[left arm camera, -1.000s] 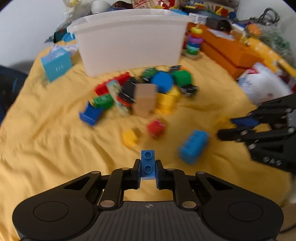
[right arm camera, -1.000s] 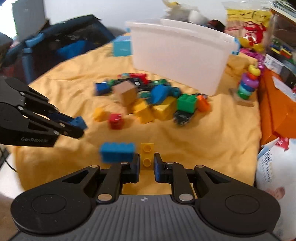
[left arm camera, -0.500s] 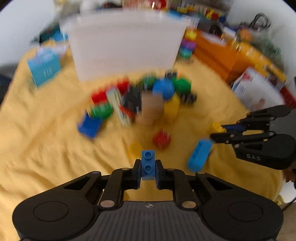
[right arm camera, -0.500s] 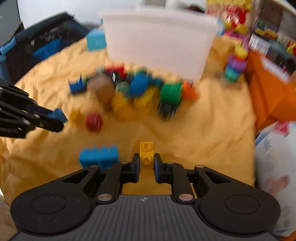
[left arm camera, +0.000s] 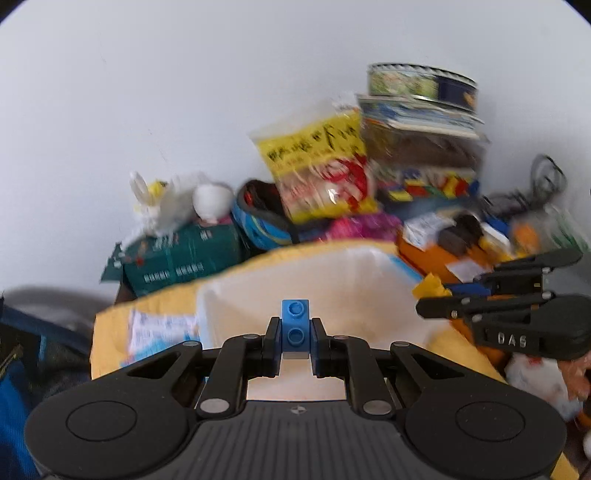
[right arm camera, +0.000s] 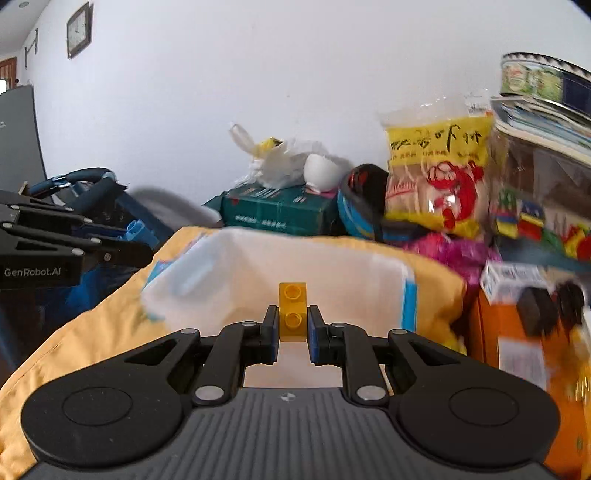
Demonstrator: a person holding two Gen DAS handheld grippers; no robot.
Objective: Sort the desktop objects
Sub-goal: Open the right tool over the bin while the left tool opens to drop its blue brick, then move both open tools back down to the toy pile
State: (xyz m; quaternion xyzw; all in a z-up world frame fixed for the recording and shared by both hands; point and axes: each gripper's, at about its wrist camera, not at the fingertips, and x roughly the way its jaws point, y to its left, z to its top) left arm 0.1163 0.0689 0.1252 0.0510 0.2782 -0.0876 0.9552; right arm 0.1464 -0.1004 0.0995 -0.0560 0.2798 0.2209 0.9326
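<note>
While clamped on a blue brick, left tool held over the white bin, probably for dropping. Right tool likewise, gripping a yellow brick above the bin.

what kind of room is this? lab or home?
Probably a home room, cluttered play or storage corner. Cues: a snack bag and stacked boxes against the wall, a wall clock, and a yellow cloth under a white bin for toy bricks.

bright even daylight, soft shadows, motion blur on background clutter, fisheye bending at edges
</note>
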